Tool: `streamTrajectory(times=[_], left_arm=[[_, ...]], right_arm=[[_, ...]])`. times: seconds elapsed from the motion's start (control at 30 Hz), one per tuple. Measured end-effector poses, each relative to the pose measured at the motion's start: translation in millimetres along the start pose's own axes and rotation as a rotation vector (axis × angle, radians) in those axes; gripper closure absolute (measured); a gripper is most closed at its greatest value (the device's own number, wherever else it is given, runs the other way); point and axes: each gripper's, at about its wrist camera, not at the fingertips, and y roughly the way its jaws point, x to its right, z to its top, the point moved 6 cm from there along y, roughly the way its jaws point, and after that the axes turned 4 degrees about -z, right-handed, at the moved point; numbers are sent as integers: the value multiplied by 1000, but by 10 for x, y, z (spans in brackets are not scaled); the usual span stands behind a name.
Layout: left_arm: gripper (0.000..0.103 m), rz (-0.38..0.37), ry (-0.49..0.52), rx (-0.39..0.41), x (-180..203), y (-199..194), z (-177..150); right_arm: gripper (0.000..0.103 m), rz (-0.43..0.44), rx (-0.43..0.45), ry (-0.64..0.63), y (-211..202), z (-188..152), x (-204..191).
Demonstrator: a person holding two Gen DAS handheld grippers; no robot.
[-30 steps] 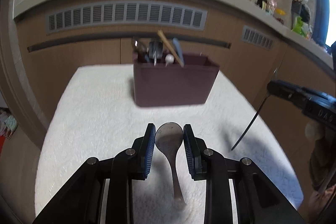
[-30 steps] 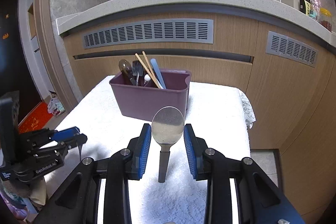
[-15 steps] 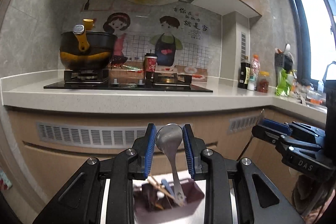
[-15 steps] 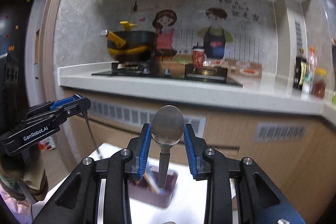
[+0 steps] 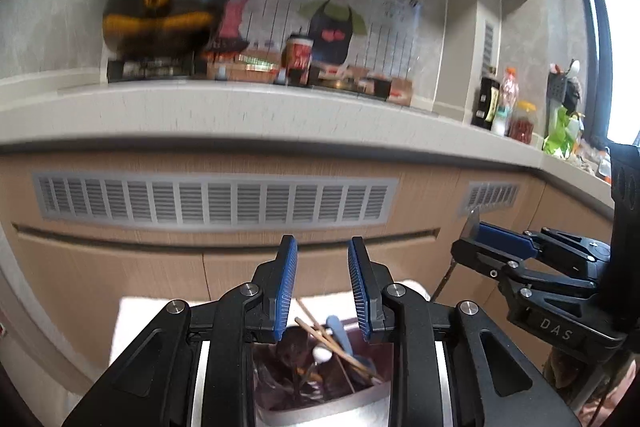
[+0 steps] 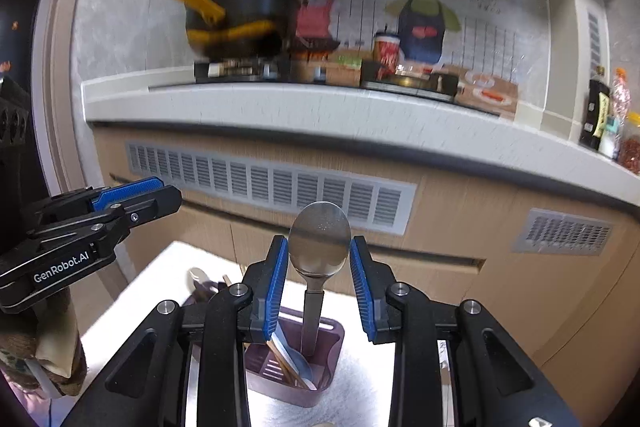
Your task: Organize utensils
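Hovering above the bin (image 6: 288,393), the right gripper (image 6: 319,247) clamps a spoon (image 6: 319,227) while the left gripper (image 5: 322,255) hangs empty, jaws apart; next, lower the handle into the bin.

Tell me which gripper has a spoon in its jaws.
The right gripper: a steel spoon stands bowl-up between its jaws. The left gripper has nothing between its jaws.

Purple caddy (image 6: 320,379), silver spoon (image 6: 319,239), blue-ribbed blk tongs (image 6: 319,287), white cloth (image 6: 360,387)
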Motion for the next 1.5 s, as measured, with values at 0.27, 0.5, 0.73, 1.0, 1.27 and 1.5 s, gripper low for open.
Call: streamTrajectory(times=[0.27,0.5,0.73,1.0,1.27,1.5], left_arm=[[67,0,-100,-139,-266,393,-462],[41,29,-116,-179,-278,360,-752],[16,128,-88,-162,-171,-95,-1075],[2,251,-8,-124,204,-840,-1516],[0,316,30,-85,530,-1477,-1917],[0,329,34,-87,662,-1635,-2005]], right_arm=[[57,64,-158,20,478,-327,-96],[33,22,-186,60,524,-545,-25],[18,-25,-205,136,209,-950,63],[8,-96,-176,241,-502,-1439,134],[6,-174,-113,202,-1217,-1823,0],[3,-238,-66,136,-1521,-1960,-104]])
